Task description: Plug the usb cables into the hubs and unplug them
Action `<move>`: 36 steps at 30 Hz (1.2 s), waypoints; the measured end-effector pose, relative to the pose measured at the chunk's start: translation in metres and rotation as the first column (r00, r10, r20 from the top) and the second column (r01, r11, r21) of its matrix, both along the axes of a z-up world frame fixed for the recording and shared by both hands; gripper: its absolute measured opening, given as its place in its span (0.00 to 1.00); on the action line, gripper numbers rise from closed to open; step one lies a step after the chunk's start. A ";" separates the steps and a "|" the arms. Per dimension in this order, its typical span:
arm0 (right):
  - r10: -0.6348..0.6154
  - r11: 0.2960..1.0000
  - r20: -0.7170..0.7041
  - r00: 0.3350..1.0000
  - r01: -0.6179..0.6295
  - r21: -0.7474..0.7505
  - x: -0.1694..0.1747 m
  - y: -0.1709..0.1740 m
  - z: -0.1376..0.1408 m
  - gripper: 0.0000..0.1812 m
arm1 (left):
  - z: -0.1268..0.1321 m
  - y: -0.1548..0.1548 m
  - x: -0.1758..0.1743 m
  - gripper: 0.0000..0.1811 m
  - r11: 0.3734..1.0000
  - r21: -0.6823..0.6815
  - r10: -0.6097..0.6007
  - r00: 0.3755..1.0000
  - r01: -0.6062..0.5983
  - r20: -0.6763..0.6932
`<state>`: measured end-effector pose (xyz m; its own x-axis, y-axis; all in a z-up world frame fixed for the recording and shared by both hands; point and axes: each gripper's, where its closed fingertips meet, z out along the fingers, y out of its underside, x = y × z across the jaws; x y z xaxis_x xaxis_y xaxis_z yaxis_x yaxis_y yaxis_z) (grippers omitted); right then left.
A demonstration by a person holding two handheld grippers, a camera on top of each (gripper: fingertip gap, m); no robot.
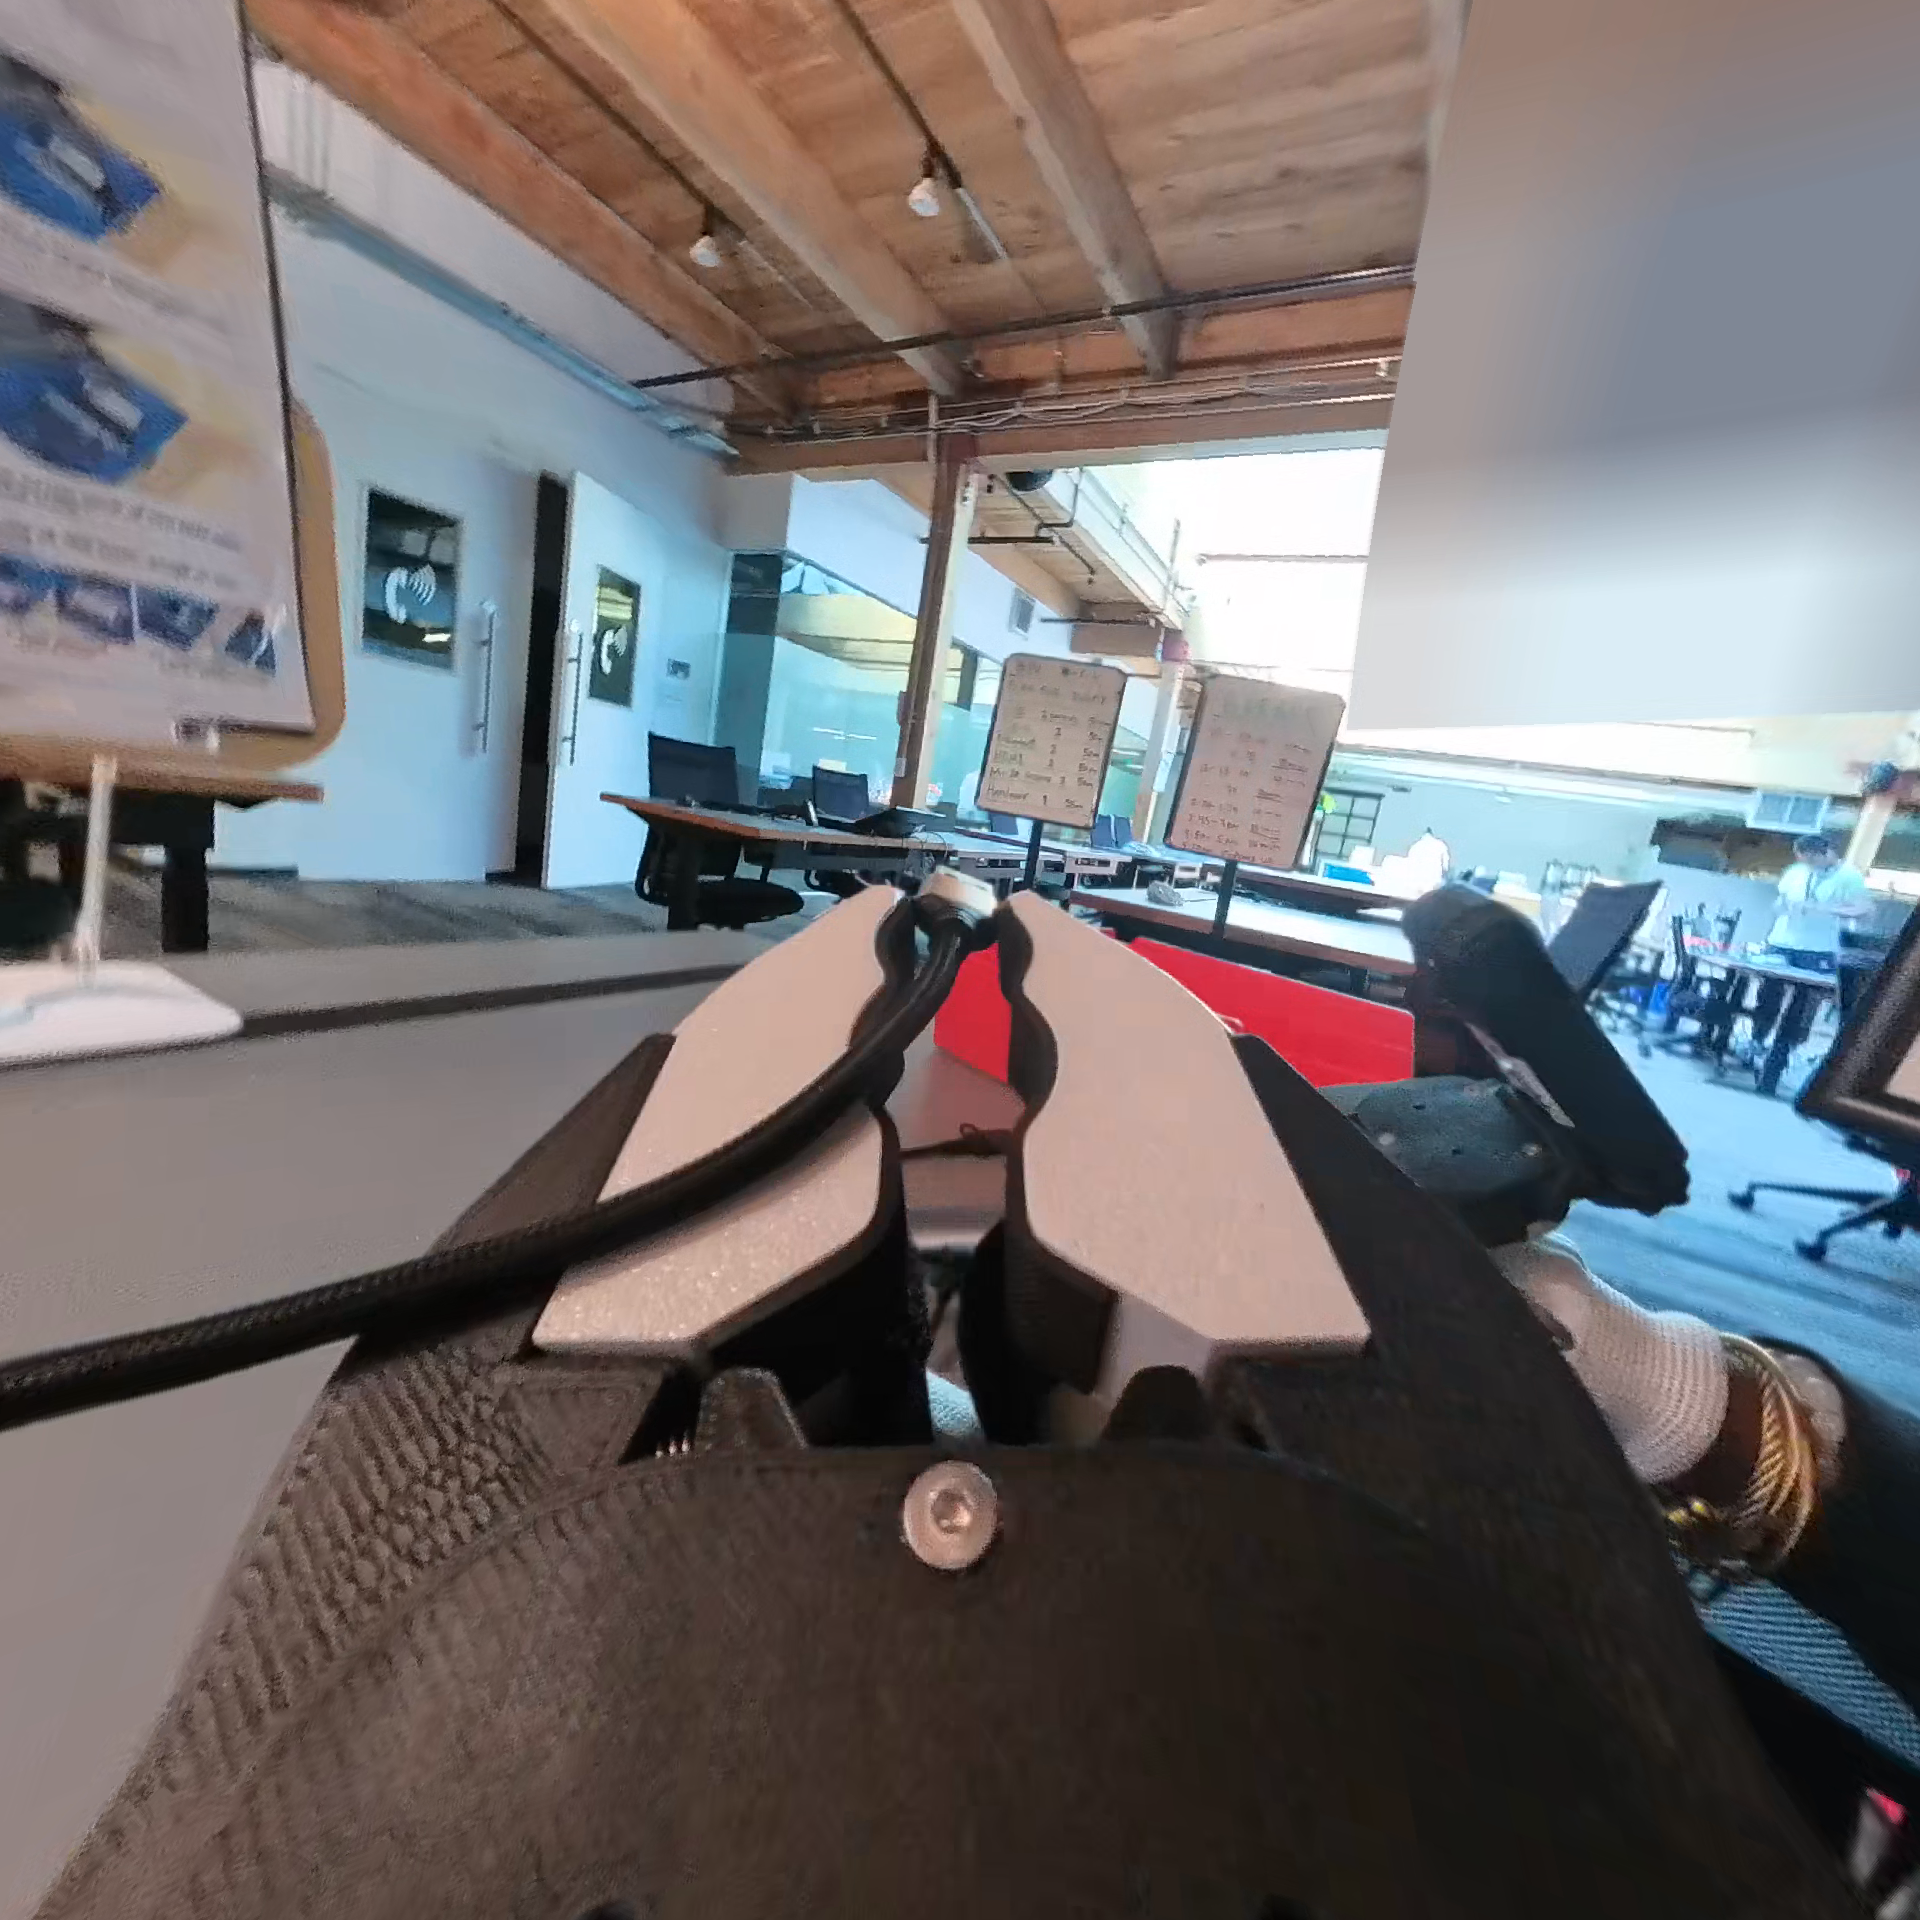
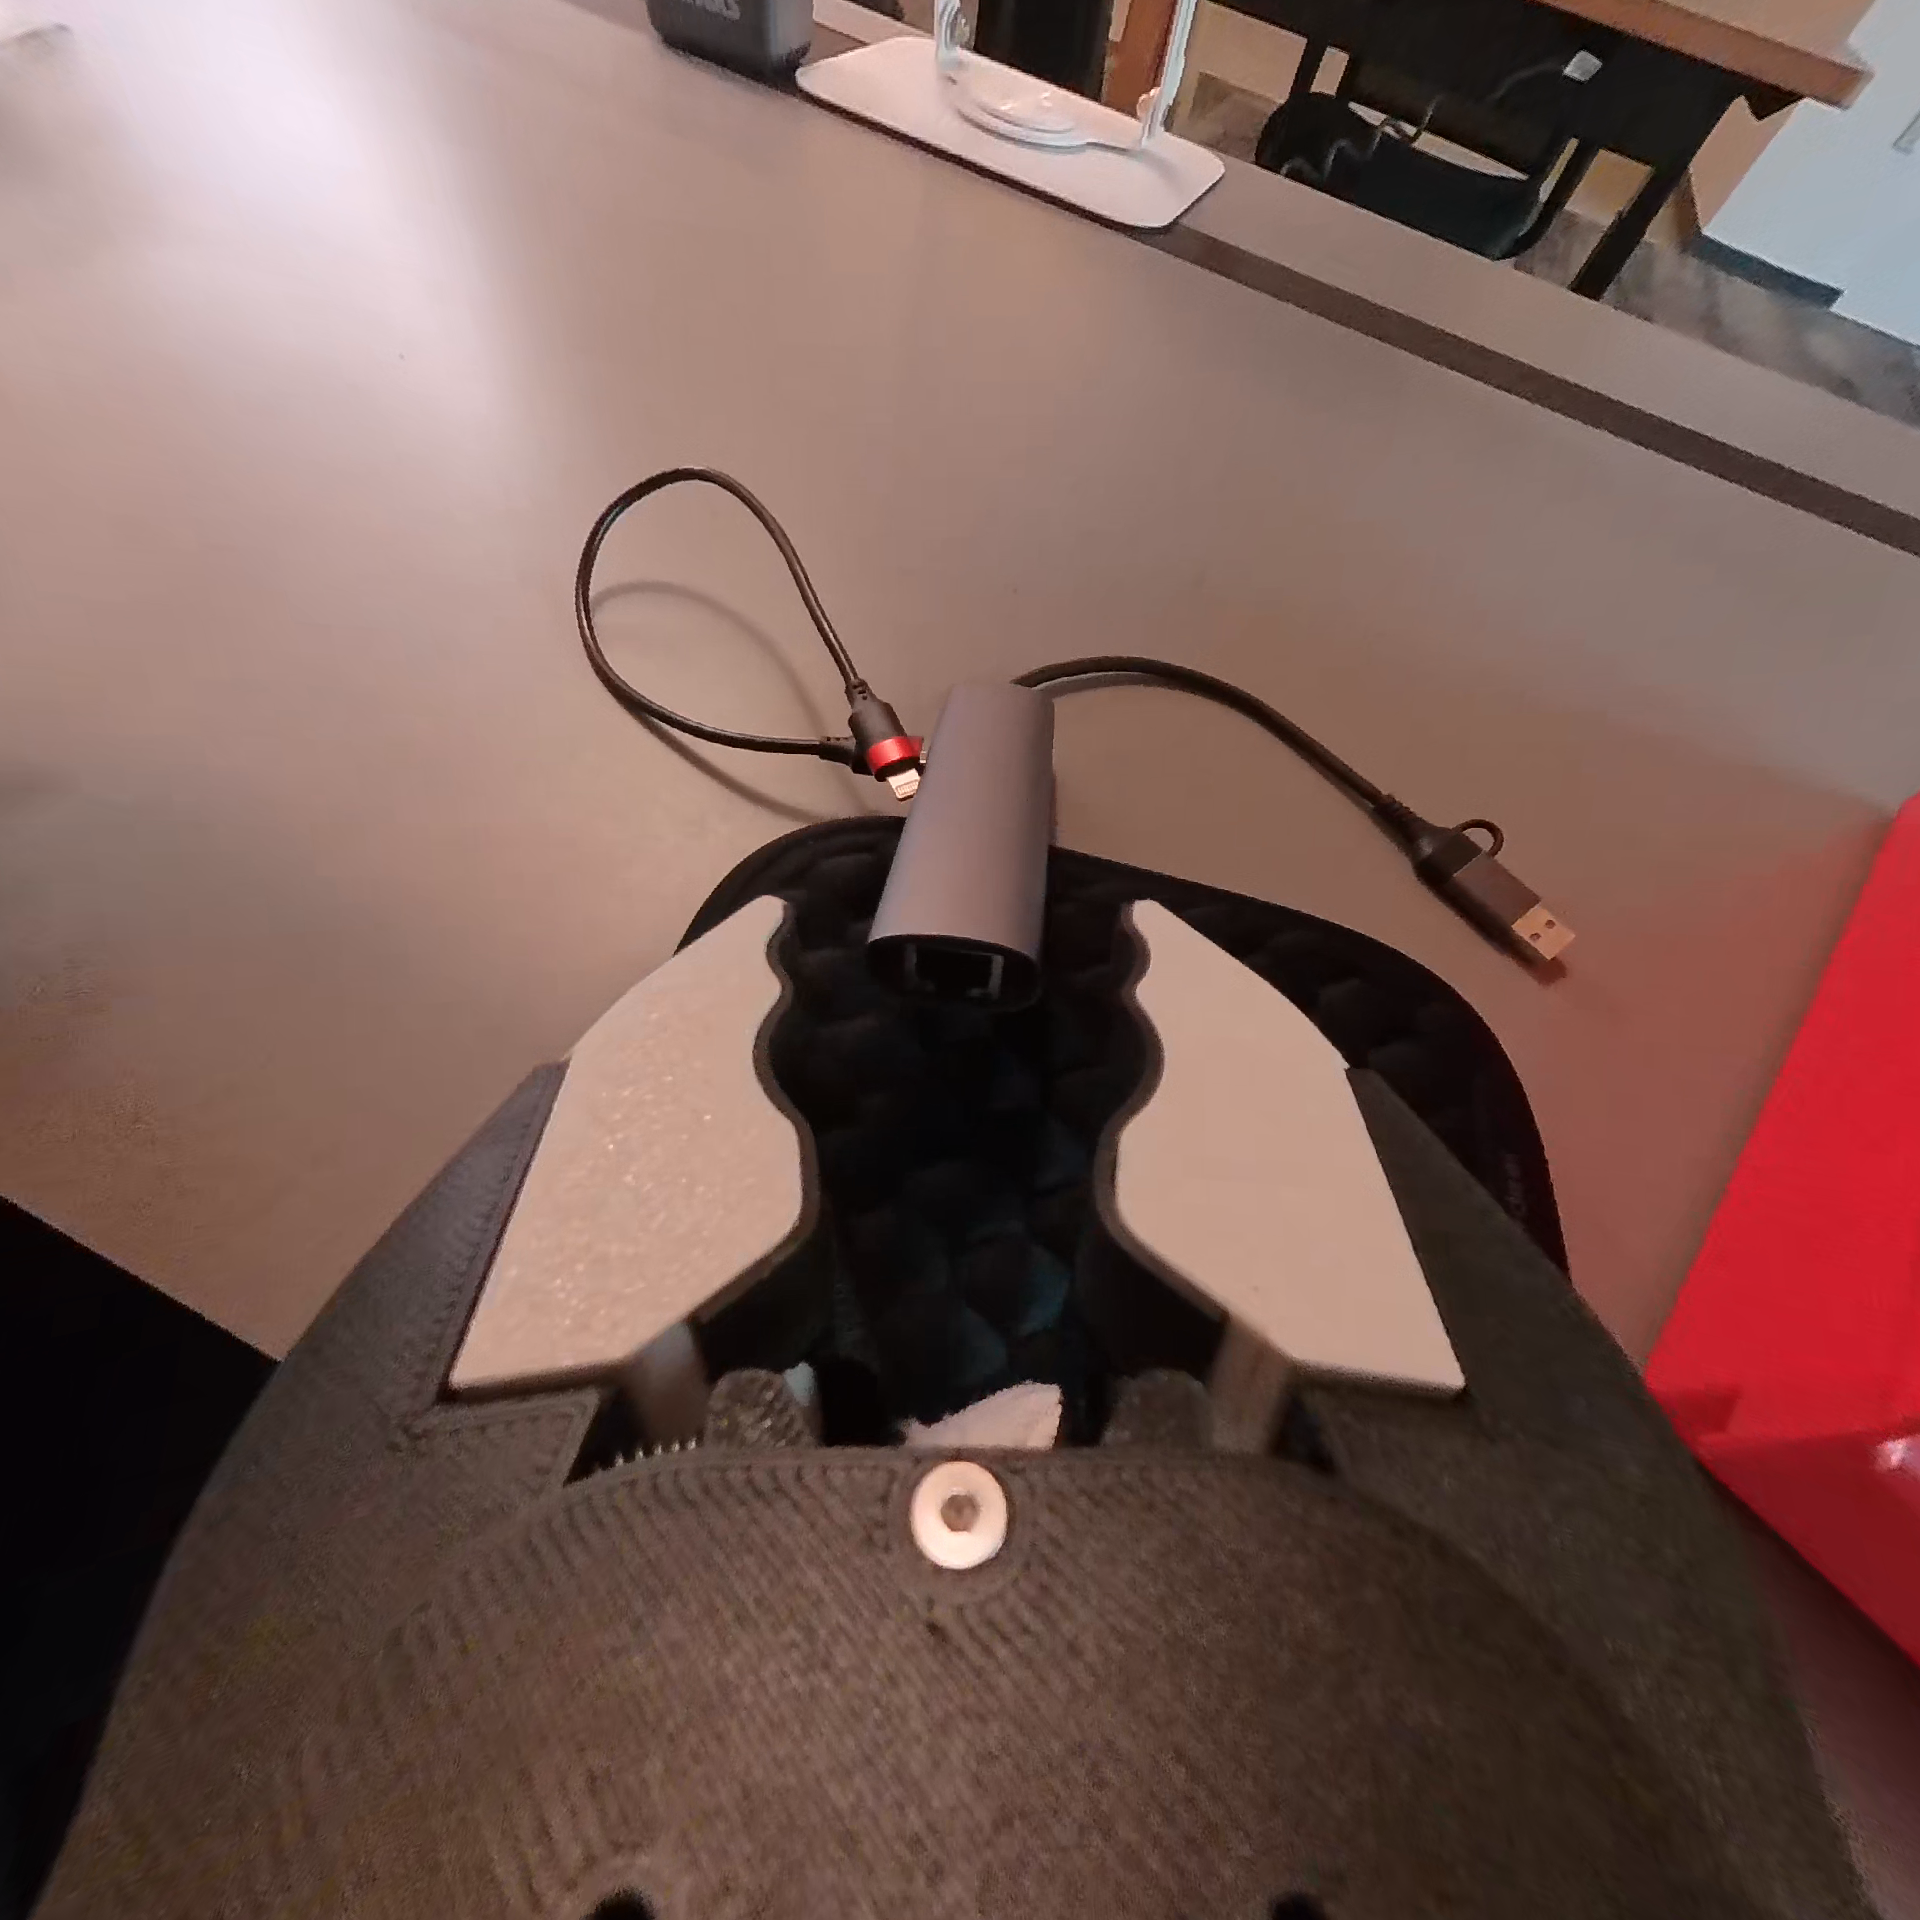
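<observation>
Bright daylight flooding from far windows (image 1: pixel 1278 561), soft glare on desk (image 2: pixel 312 260), wide-angle bending at edges, blurred poster (image 1: pixel 125 364) upper left.

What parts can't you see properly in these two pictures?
- Left wrist view: the left gripper pinches a black cable; its plug tip is hidden by the fingers, so its type is unclear.
- Left wrist view: the cable's far end is cut off by the left edge.
- Right wrist view: the grey hub hides its side ports; the black pad under it is mostly covered by the right gripper.
</observation>
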<state>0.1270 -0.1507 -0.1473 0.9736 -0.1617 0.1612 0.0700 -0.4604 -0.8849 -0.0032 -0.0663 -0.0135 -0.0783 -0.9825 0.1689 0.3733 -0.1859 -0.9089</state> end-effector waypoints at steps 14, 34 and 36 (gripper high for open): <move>-0.041 0.995 -0.016 0.999 0.040 -0.091 0.006 0.014 -0.009 0.18 | -0.047 -0.034 0.041 0.08 0.996 -0.032 -0.083 0.987 0.079 -0.139; 0.152 0.954 -0.147 0.977 -0.184 -0.235 -0.032 -0.021 -0.017 0.21 | -0.050 -0.040 0.046 0.08 0.997 0.001 -0.079 0.981 0.080 -0.178; 0.230 0.919 -0.257 0.939 -0.296 -0.259 -0.040 -0.028 -0.013 0.34 | -0.049 -0.040 0.045 0.08 0.996 -0.007 -0.089 0.981 0.089 -0.170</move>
<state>0.0874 -0.1790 -0.1607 0.9902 0.1272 -0.0578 0.0464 -0.6895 -0.7228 0.0420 -0.1066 -0.0629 -0.1354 -0.9730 0.1869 0.1953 -0.2111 -0.9578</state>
